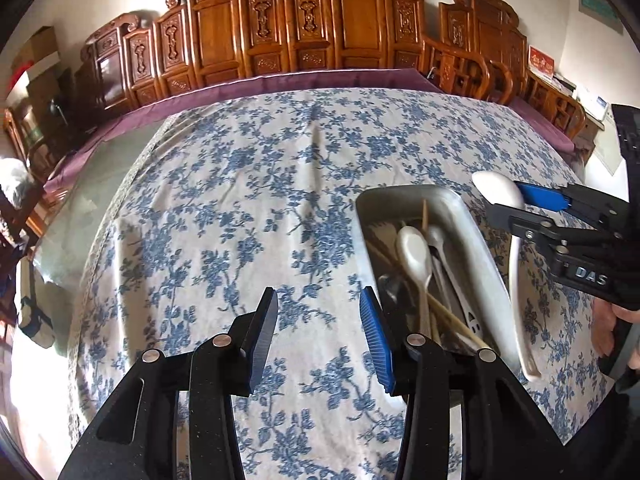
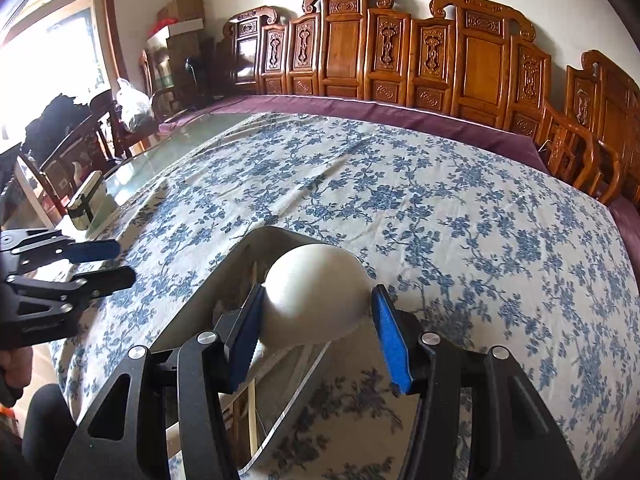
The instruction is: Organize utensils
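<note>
A metal tray [image 1: 476, 248] stands on the blue-flowered tablecloth and holds white spoons [image 1: 414, 252] and wooden chopsticks [image 1: 452, 316]. My right gripper [image 2: 316, 312] is shut on the bowl of a white ladle [image 2: 316, 296], held above the tray [image 2: 192, 312]. In the left wrist view the right gripper [image 1: 516, 200] holds the ladle [image 1: 498, 190] just right of the tray, handle hanging down. My left gripper [image 1: 318, 332] is open and empty, low over the cloth left of the tray; it also shows in the right wrist view [image 2: 108, 264].
Carved wooden chairs [image 1: 280, 28] line the far edge of the table. A glass table top [image 2: 160, 152] lies bare at the left, with a small box [image 2: 86, 200] on it. Boxes and bags stand at the far left.
</note>
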A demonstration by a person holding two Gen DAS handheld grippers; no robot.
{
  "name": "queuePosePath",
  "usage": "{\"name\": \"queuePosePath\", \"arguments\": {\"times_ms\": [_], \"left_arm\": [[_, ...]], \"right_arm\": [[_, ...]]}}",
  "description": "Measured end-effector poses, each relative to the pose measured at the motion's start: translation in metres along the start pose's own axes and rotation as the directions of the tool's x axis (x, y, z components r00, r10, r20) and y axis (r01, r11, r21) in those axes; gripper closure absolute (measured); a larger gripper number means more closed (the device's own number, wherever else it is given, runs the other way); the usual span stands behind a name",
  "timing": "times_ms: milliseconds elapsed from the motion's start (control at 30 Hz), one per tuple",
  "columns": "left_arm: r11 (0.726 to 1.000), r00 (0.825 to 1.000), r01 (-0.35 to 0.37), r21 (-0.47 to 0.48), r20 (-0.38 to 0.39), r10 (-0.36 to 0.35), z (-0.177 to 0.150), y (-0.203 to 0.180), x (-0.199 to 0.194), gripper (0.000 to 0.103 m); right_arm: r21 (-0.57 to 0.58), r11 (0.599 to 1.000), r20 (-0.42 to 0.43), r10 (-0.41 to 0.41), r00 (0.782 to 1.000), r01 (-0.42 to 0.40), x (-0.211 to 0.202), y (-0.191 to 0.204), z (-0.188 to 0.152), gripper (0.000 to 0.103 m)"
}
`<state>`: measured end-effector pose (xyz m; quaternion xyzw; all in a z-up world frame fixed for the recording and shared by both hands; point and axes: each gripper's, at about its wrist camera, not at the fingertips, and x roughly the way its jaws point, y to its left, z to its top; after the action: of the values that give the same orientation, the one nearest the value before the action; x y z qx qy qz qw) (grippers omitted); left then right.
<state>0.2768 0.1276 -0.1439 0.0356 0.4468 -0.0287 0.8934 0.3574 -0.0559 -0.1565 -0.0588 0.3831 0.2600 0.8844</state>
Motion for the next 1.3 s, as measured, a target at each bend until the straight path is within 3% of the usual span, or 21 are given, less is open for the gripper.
{"name": "queuePosePath", "arguments": {"times_ms": [433,667,1100,1300], "left_arm": [[1.0,1.0,0.004,-0.015,-0.006,-0.004,-0.006,0.009,0.003,0.062],[1.0,1.0,0.009,-0.018,-0.006,-0.01,-0.006,0.006,0.003,0.062],[1.0,1.0,0.019,-0.003,0.011,-0.019,-0.004,-0.018,-0.01,0.055],[1.0,0.999,0.029,0.007,0.03,-0.03,-0.005,-0.039,-0.024,0.044]], "right_arm": [[-0.104,0.994,-0.037,-0.029,0.999,0.025,0.045,0.034,-0.004,0.046],[-0.097,0.995,-0.046,-0.022,0.999,0.018,0.048,0.028,-0.009,0.042],[-0.029,1.0,0.015,-0.001,1.0,0.002,0.003,0.012,-0.016,0.041],[0.044,0.999,0.038,-0.03,0.999,0.028,-0.037,-0.004,-0.029,0.038]]}}
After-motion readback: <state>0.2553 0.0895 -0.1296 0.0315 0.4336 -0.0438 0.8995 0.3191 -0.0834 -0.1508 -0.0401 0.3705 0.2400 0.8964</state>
